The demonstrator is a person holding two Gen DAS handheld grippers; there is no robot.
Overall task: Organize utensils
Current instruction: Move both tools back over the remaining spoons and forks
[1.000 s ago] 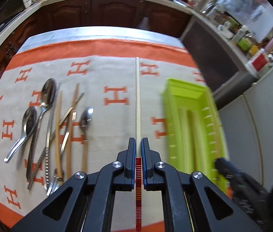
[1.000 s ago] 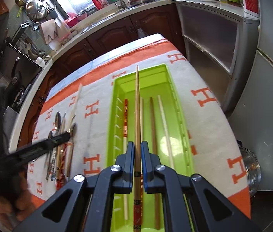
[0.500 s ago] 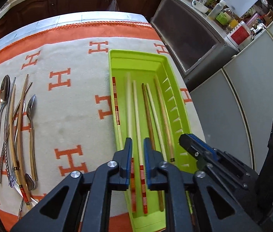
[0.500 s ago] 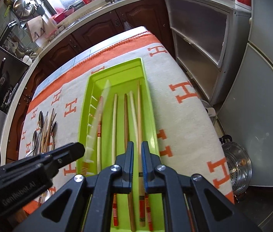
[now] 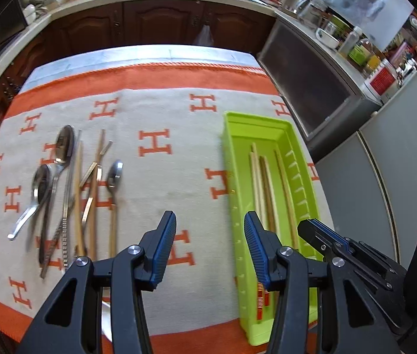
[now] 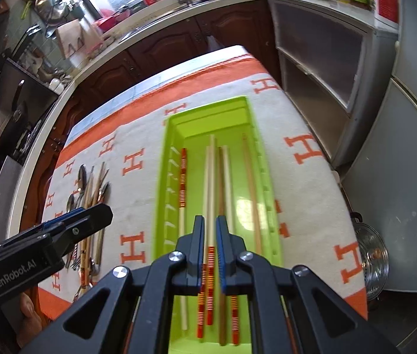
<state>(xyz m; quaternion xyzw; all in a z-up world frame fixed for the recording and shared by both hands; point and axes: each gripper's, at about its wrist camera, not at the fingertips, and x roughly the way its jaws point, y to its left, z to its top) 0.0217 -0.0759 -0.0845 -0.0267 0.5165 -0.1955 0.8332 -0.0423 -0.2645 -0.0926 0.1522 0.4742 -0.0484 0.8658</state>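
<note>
A lime-green tray [image 5: 228, 159] [image 6: 161, 177] lies on the right of the cloth and holds several chopsticks [image 5: 263, 183] [image 6: 211, 183], some with red-striped ends. My left gripper [image 5: 210, 236] is open and empty, just left of the tray's near end. My right gripper [image 6: 209, 236] hovers over the tray's near end, jaws slightly apart, nothing held; chopsticks lie beneath it. Spoons, forks and chopsticks [image 5: 72, 183] [image 6: 90, 194] lie in a pile on the cloth's left side.
The table carries a cream cloth with an orange border and H marks [image 5: 155, 147]. Dark kitchen cabinets [image 5: 155, 20] stand behind. A grey cabinet [image 6: 415, 177] and a steel pot lid [image 6: 372, 253] are to the right of the table.
Both grippers let their chopsticks go into the tray. My left gripper opened wide and shifted left, off the tray. My right gripper's jaws parted slightly.
</note>
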